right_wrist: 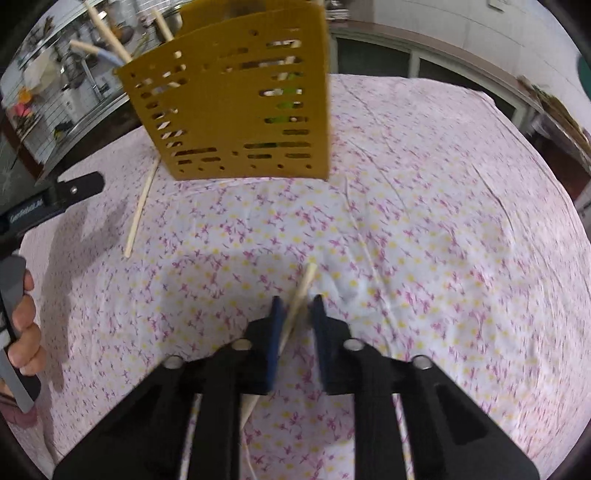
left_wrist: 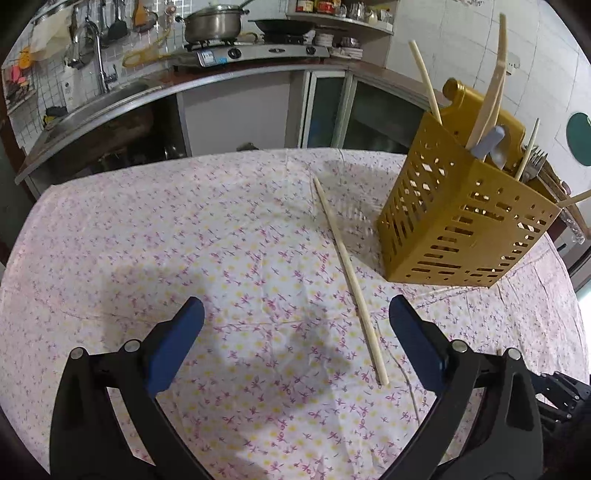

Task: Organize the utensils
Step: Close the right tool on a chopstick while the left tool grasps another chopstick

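Observation:
A yellow perforated utensil holder (left_wrist: pixel 461 221) stands on the floral tablecloth (left_wrist: pixel 221 240) at the right, holding chopsticks, a pale spatula, a blue-handled utensil and forks. One loose chopstick (left_wrist: pixel 349 277) lies on the cloth just left of it. My left gripper (left_wrist: pixel 295 314) is open and empty, low over the cloth, with the chopstick's near end between its fingers. In the right wrist view the holder (right_wrist: pixel 236 99) is ahead, and the loose chopstick (right_wrist: pixel 138 214) lies at its left. My right gripper (right_wrist: pixel 298 306) is shut on a second chopstick (right_wrist: pixel 301 291), held above the cloth.
A kitchen counter with a sink (left_wrist: pixel 110 99), a gas stove and a steel pot (left_wrist: pixel 212 24) runs behind the table. The left gripper's body and the person's hand (right_wrist: pixel 26 332) show at the left edge of the right wrist view.

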`<state>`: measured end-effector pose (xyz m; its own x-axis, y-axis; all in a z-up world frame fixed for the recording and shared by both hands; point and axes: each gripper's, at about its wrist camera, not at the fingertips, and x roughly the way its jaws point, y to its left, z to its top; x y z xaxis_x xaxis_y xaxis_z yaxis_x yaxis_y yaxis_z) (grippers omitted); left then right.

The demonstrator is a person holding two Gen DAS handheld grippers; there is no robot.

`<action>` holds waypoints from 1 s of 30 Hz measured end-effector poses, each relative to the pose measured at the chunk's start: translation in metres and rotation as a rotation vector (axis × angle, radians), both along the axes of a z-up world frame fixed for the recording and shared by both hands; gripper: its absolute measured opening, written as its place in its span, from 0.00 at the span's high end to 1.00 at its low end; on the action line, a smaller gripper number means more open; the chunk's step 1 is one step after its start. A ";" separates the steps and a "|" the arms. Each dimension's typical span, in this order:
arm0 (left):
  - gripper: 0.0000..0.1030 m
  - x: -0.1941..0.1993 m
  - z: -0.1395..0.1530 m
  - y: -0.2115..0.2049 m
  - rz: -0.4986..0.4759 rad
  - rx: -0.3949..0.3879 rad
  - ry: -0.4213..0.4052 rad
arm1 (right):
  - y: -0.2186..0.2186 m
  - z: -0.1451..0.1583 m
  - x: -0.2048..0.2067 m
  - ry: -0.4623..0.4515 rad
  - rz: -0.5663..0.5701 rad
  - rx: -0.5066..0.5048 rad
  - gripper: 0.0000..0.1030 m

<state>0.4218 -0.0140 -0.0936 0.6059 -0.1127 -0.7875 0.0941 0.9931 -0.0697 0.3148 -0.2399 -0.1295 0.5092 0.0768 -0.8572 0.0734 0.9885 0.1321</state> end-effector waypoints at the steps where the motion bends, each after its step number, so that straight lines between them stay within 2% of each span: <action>1: 0.06 0.003 -0.002 -0.002 -0.004 0.002 0.012 | -0.003 0.000 0.002 0.002 0.003 0.005 0.89; 5: 0.07 0.012 -0.005 -0.008 -0.015 0.008 0.032 | -0.016 0.003 0.008 0.002 0.009 0.030 0.92; 7: 0.12 0.017 -0.008 -0.013 -0.023 0.012 0.048 | -0.022 0.004 0.008 -0.002 0.007 0.036 0.94; 10: 0.29 0.029 -0.021 -0.022 -0.036 0.005 0.108 | -0.029 0.003 0.007 -0.006 0.002 0.039 0.94; 12: 0.44 0.034 -0.030 -0.026 -0.049 -0.014 0.150 | -0.031 0.003 0.006 -0.006 0.003 0.038 0.94; 13: 0.45 0.037 -0.035 -0.027 -0.050 -0.014 0.168 | -0.032 0.002 0.005 -0.008 0.004 0.041 0.94; 16: 0.49 0.036 -0.036 -0.032 -0.046 0.023 0.145 | -0.033 0.003 0.005 -0.013 0.006 0.046 0.94; 17: 0.55 0.036 -0.036 -0.032 -0.046 0.029 0.143 | -0.033 0.003 0.005 -0.015 0.008 0.047 0.94; 19: 0.60 0.037 -0.036 -0.030 -0.055 0.020 0.147 | -0.034 0.004 0.005 -0.021 0.014 0.050 0.94; 21: 0.76 0.037 -0.033 -0.026 -0.070 -0.011 0.151 | -0.032 0.006 0.004 -0.028 0.019 0.053 0.94; 24: 0.95 0.033 -0.031 -0.020 -0.090 -0.062 0.175 | -0.031 0.010 0.001 -0.036 0.023 0.055 0.94; 30: 1.00 0.010 -0.027 -0.014 -0.109 -0.038 0.174 | -0.030 0.016 -0.002 -0.051 0.030 0.068 0.94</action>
<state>0.4320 -0.0276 -0.1204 0.4441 -0.2018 -0.8730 0.1839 0.9741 -0.1317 0.3129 -0.2703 -0.1136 0.5485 0.1504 -0.8225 0.0350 0.9787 0.2023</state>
